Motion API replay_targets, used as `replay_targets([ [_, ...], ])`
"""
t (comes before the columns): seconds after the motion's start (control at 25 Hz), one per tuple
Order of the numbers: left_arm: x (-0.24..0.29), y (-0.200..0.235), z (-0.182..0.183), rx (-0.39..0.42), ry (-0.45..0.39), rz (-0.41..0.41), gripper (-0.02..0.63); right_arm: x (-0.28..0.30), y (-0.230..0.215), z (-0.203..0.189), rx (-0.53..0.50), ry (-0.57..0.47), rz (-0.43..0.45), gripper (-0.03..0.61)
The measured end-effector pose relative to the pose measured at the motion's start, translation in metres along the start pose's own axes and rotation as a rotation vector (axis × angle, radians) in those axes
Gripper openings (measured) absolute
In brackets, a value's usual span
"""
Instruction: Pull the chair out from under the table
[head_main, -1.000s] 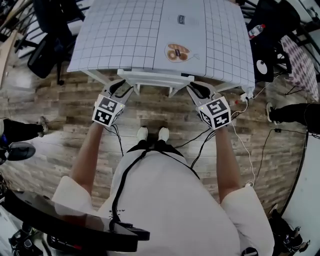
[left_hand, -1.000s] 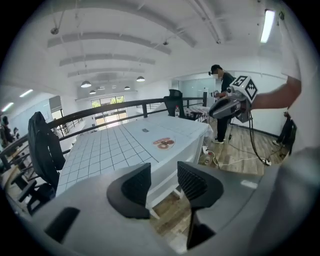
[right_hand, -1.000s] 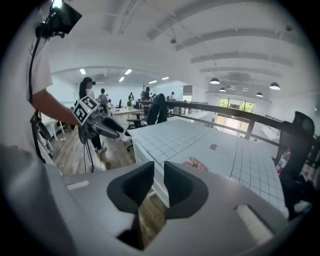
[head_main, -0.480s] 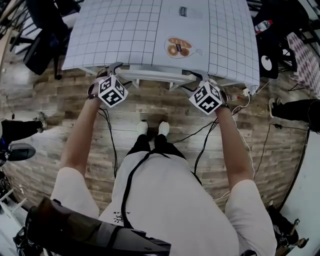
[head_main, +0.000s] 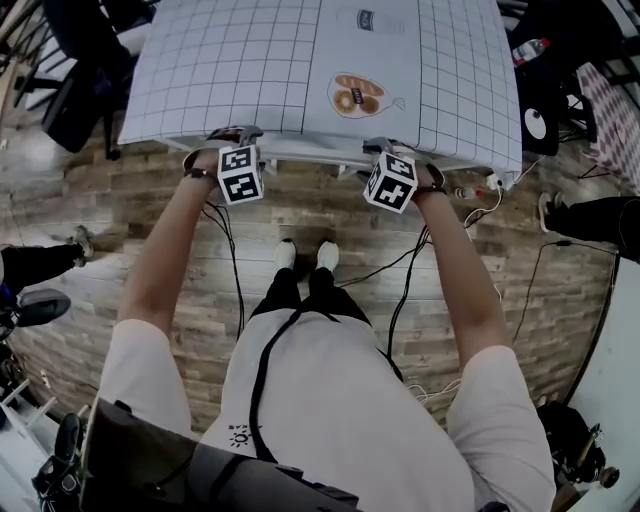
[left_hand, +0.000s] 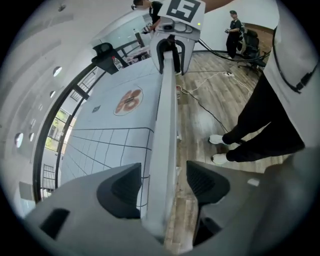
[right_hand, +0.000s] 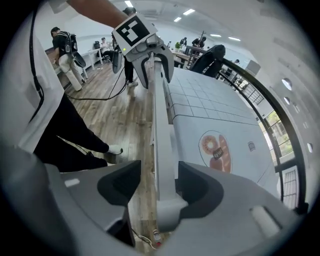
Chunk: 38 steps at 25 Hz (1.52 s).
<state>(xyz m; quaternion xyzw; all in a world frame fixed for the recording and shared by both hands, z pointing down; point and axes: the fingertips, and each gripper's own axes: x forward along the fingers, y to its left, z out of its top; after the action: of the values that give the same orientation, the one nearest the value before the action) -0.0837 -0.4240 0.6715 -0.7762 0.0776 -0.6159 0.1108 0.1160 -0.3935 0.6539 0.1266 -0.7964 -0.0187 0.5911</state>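
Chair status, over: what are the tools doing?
Left tool, right tool: astride top rail, jaws closing, not clamped. Chair tucked under table. Cables on floor behind.

Table (head_main: 497, 150) under gridded cloth (head_main: 230, 70)

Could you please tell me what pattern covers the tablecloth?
Thin dark grid lines on the pale tablecloth, clearest in the head view.

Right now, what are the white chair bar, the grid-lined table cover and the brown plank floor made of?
White chair bar: painted wood or plastic, I think; smooth, matte, no grain. Grid-lined table cover: thin cloth or vinyl, probably; it drapes over the edge. Brown plank floor: wood or laminate; grain and seams show.
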Motion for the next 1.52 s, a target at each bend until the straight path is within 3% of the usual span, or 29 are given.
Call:
replay_targets([
  [0.16,0.008,0.002,-0.003,0.028,0.032,-0.022,0.224,0.014,0.002,-0.002,-0.080,0.062,0.022,0.221],
  [0.4,0.015,0.000,-0.011,0.117,0.107,-0.045,0.141,0.018,-0.005,0.002,-0.115,0.079,-0.004,0.103],
  [0.6,0.013,-0.005,-0.012,0.109,0.127,-0.121,0.092,0.018,-0.005,0.000,-0.116,0.082,0.007,0.092],
  [0.88,0.006,-0.020,-0.012,0.047,0.100,-0.202,0.083,0.014,0.009,0.000,-0.062,0.090,0.079,0.083],
  [1.52,-0.011,-0.065,-0.009,0.042,0.085,-0.241,0.083,0.003,0.053,-0.003,-0.061,0.089,0.111,0.081],
])
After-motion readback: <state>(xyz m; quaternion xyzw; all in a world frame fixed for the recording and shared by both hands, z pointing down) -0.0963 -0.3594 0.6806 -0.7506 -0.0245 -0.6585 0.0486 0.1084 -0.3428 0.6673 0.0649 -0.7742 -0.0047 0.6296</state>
